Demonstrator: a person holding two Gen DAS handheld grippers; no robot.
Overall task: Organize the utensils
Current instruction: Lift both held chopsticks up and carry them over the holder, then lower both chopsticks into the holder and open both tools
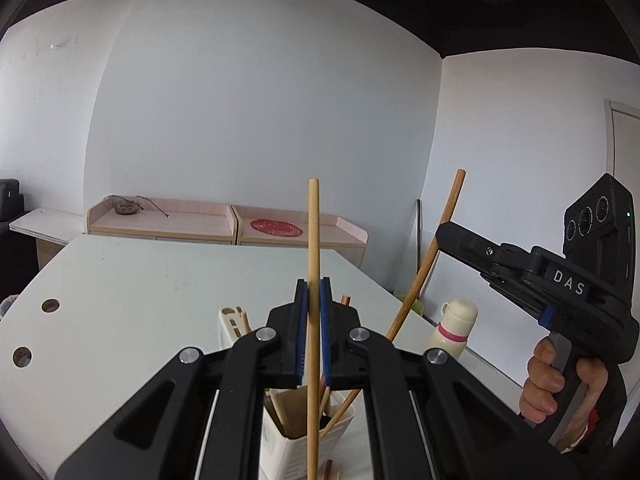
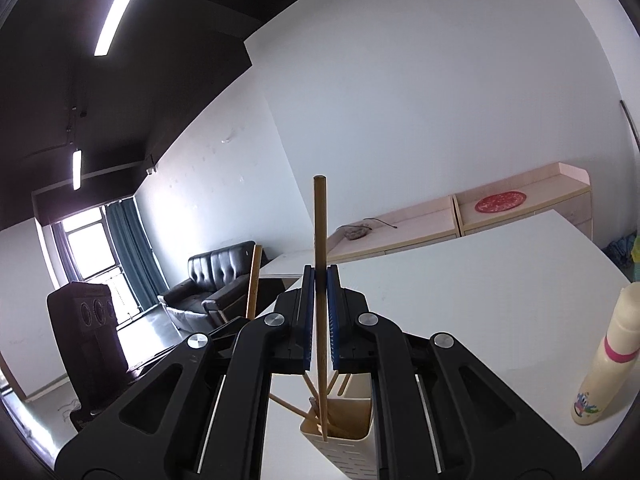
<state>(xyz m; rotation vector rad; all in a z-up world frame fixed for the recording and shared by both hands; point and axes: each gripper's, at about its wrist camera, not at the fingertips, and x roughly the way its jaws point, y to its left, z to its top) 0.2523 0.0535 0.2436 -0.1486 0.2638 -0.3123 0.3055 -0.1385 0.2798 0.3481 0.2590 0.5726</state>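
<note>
My left gripper (image 1: pixel 314 300) jaws pinch one chopstick (image 1: pixel 313 240), upright, tip up, lower end in holder (image 1: pixel 288 444) on table (image 1: pixel 120 280). Right gripper (image 2: pixel 320 284) jaws pinch second chopstick (image 2: pixel 320 232), also upright. Several more sticks in holder, perhaps four.

Both wrist views look level over the table (image 1: pixel 120 280).

White walls (image 1: pixel 260 120) meet a dark ceiling (image 2: pixel 60 80) that carries two lit strip lights (image 2: pixel 120 4). Low pale wooden cabinets (image 1: pixel 224 228) run along the far wall behind a white table (image 1: pixel 140 280). In the right wrist view, a black leather sofa (image 2: pixel 216 280) stands on a dark floor near a bright window (image 2: pixel 88 252) with teal curtains (image 2: pixel 136 252).
</note>
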